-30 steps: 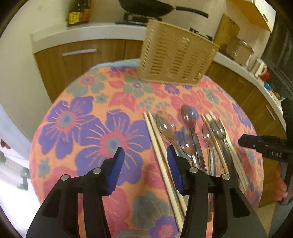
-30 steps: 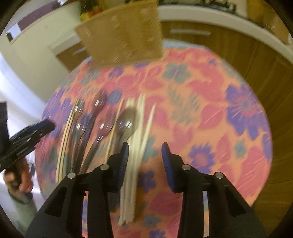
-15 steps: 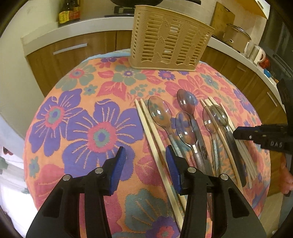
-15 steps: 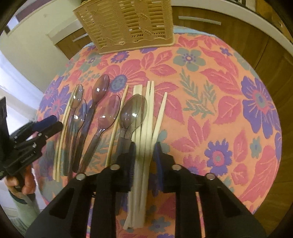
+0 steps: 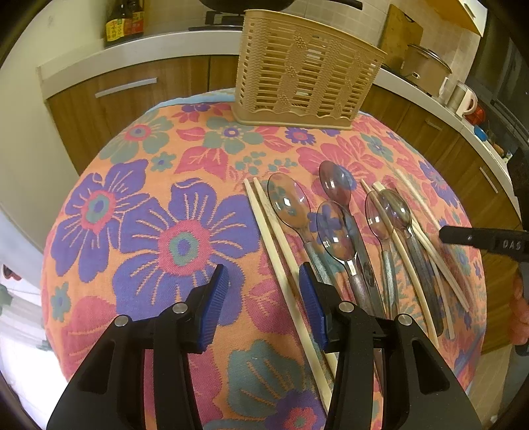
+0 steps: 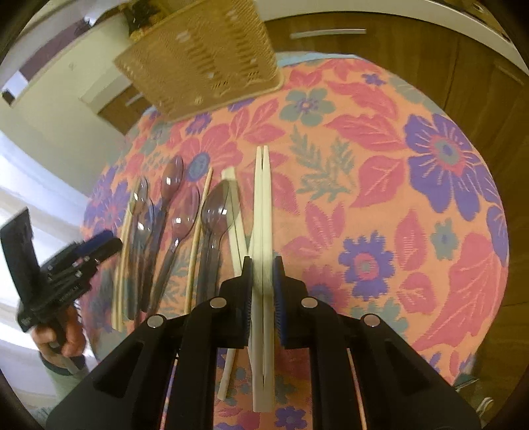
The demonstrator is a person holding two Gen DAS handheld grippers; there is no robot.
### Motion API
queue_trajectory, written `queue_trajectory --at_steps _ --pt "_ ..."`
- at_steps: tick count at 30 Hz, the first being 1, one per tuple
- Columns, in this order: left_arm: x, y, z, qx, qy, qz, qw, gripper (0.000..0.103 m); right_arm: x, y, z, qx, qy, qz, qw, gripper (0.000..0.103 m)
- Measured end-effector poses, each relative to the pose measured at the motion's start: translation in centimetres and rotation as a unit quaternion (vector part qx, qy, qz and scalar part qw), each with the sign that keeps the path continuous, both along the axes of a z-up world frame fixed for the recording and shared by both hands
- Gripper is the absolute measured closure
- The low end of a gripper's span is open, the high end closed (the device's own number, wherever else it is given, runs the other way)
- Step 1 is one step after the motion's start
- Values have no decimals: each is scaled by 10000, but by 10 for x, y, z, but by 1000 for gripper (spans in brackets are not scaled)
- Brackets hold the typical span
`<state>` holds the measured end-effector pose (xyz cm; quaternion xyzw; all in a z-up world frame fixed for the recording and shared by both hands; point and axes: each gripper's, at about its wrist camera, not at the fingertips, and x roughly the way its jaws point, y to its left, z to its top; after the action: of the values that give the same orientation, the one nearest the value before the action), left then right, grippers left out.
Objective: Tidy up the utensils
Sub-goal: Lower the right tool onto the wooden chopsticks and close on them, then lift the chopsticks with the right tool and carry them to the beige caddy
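Several clear plastic spoons (image 5: 334,231) and pale chopsticks (image 5: 277,251) lie in a row on the flowered tablecloth (image 5: 158,238). A beige slotted utensil basket (image 5: 304,66) stands at the far side, also in the right wrist view (image 6: 201,56). My left gripper (image 5: 263,281) is open and empty, hovering just left of the leftmost chopsticks. My right gripper (image 6: 261,264) is shut on a pair of white chopsticks (image 6: 263,198), which point forward towards the basket. The spoons (image 6: 178,211) lie to their left.
A kitchen counter (image 5: 165,39) with wooden cabinets runs behind the round table. Sauce bottles (image 5: 124,21), a pot (image 5: 426,66) and a kettle (image 5: 463,97) stand on it. The table edge drops off close on both sides.
My right gripper closed on the pair of white chopsticks and lifted them off the row. My left gripper moved slightly nearer the table, still open.
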<state>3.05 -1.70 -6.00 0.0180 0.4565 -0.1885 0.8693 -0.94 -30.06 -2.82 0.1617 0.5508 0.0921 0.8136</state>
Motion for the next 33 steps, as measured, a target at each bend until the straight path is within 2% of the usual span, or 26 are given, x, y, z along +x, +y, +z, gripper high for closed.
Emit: queue_trajectory --at_steps 3,8,11,16,18,21,23,24,25,27,28,30,33 --pt "0 1 0 11 30 -50 10000 60 4 -7 1 -326 23 -98 9994 93" --pt "9 2 2 43 300 -195 9993 60 18 -12 -7 -877 211 -30 9959 93" --pt "14 -5 3 407 357 -248 9982 67 24 -7 -7 -1033 221 111 9943 93" --pt "18 -12 3 670 476 -315 9961 65 29 -12 -9 -1098 327 267 9931 92" --pt "21 -23 3 972 517 -341 9933 61 33 -8 -11 -1157 404 312 9920 91" --pt "23 -39 2 1420 442 -461 9878 61 46 1 -13 -1292 565 457 9889 87" --pt "27 -39 3 1378 544 -568 9873 67 50 4 -11 -1392 676 541 9865 85" --pt "28 -38 4 1370 563 -609 9871 69 55 4 -10 -1474 716 555 9849 81" --pt "29 -36 5 1355 578 -678 9868 74 57 4 -9 -1545 758 574 9834 72" --pt "33 -31 6 1400 608 -652 9861 92 65 4 -11 -1443 903 700 9829 59" --pt "37 -26 6 1364 660 -624 9865 97 69 3 -12 -1424 951 727 9825 59" --pt "41 -20 7 1219 778 -608 9876 98 73 6 -12 -1497 992 795 9805 59" --pt "41 -21 6 1283 797 -668 9863 98 77 13 -10 -1619 958 952 9775 72"
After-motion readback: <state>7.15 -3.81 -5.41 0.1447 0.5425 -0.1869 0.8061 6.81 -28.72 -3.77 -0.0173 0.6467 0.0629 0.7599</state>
